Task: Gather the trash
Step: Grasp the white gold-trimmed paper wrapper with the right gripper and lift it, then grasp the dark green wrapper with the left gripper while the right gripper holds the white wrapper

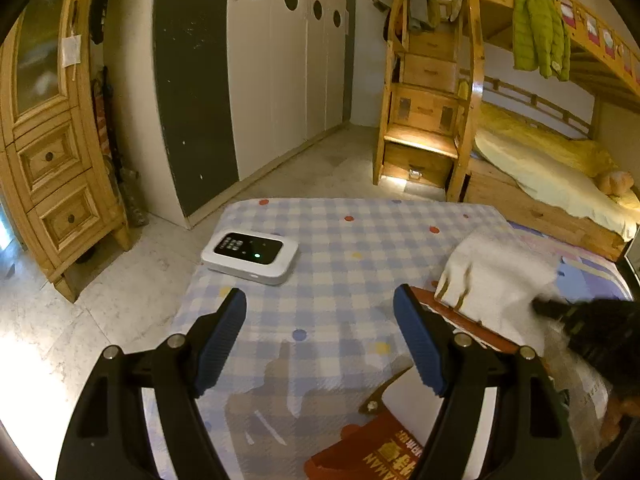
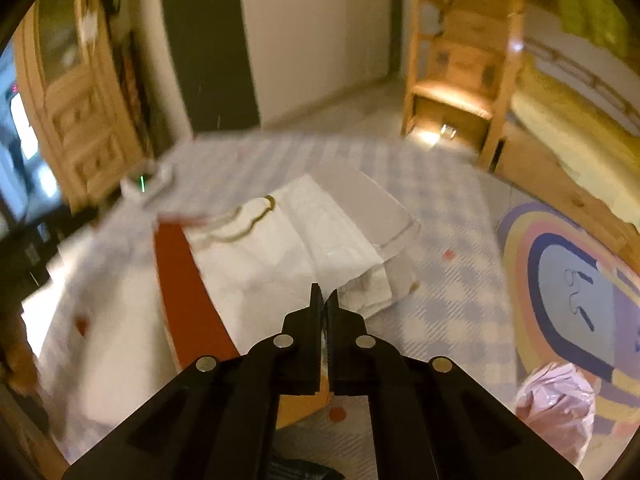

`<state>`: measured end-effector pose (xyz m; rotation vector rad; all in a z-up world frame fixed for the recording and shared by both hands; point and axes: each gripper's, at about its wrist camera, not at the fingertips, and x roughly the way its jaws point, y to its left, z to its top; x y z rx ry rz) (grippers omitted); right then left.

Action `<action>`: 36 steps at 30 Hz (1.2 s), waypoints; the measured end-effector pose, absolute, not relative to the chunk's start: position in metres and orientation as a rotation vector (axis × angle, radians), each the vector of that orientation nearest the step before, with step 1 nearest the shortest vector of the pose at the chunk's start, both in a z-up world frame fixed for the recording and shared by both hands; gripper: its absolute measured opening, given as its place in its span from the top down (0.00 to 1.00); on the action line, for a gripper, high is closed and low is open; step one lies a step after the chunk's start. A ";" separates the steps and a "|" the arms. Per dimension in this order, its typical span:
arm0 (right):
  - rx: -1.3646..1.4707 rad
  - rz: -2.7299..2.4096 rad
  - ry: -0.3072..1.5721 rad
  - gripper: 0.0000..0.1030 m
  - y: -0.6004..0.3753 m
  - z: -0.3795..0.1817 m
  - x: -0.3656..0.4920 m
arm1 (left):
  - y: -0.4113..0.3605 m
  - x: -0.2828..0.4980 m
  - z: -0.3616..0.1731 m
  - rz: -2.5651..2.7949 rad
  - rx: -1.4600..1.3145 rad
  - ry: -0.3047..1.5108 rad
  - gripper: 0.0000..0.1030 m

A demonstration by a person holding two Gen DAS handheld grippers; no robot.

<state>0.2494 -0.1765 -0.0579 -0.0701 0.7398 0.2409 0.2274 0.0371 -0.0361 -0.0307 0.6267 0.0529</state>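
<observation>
A home, and plainly a child's bedroom — a wooden bunk bed (image 1: pixel 560 92) with a drawer staircase (image 1: pixel 426 92), yellow bedding (image 1: pixel 552 160) on the lower bunk and a green jacket (image 1: pixel 538 32) hung from its rail. A white wardrobe (image 1: pixel 288 76) with round cut-outs, a pine cabinet (image 1: pixel 52 152) and a rainbow rug (image 2: pixel 568 280) fit that — domestic furniture throughout.

The checked cloth (image 1: pixel 344 248) over the worktop looks soft, woven and matt. The white box (image 1: pixel 250 257) on it is smooth plastic with a glossy black panel. The white bag (image 2: pixel 304 240) is creased paper. The fingers (image 1: pixel 220 340) carry ribbed blue rubbery pads. The cabinet (image 1: pixel 52 168) is varnished wood, and the pink bag (image 2: pixel 556 404) is thin, shiny plastic.
</observation>
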 end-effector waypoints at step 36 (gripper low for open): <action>-0.211 0.055 0.815 0.98 -0.227 -0.064 0.107 | -0.039 0.109 -0.069 -0.189 -0.015 0.779 0.28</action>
